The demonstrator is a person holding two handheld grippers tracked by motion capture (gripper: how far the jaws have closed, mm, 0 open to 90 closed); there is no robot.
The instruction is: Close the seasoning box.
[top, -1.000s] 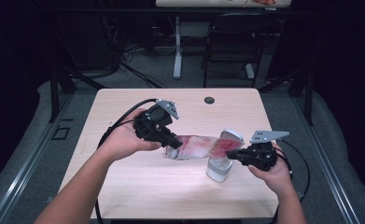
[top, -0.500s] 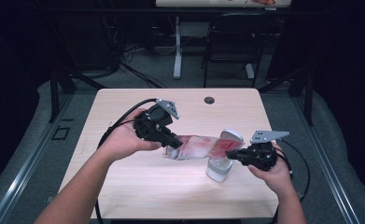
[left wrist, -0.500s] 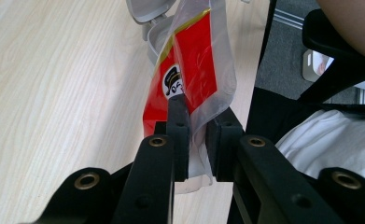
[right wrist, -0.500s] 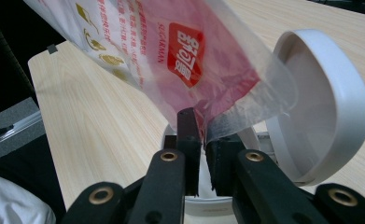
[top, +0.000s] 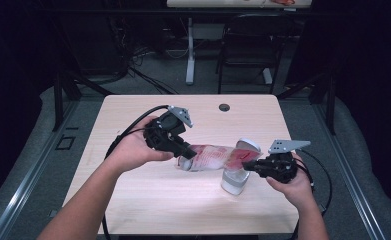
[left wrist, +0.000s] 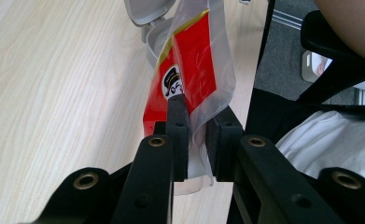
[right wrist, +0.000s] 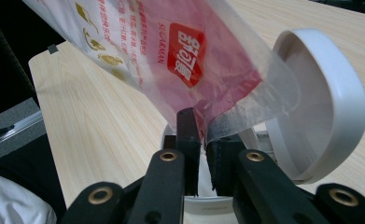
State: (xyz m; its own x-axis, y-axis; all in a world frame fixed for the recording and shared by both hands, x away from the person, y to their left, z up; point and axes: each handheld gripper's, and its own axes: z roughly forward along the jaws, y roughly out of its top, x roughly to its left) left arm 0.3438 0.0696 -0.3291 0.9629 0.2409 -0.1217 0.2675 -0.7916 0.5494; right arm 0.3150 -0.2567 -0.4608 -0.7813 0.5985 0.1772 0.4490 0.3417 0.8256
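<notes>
1. Plainly, the work in hand is tipping a red-and-clear plastic snack pouch into a white plastic canister with a hinged flip lid, and the pouch is stretched between the two grippers so that it stays taut and aimed.
2. The left gripper has its jaws clenched on one end of the pouch; in the left gripper view the film is pinched flat between the pads, with the printed red panel running away ahead of the jaws toward the canister.
3. The right gripper is likewise clamped on the opposite, clear-edged end; in the right gripper view the canister's rim sits directly beneath those jaws, and its open lid stands just to their right.
4. Judging by this, the right-hand end is held low over the opening so the contents slide down, while the left hand lifts the far end.
5. The lid is swung back, probably to leave the mouth free.
6. Count: one pouch, one canister with one lid, two grippers, all over one pale wooden table.
</notes>
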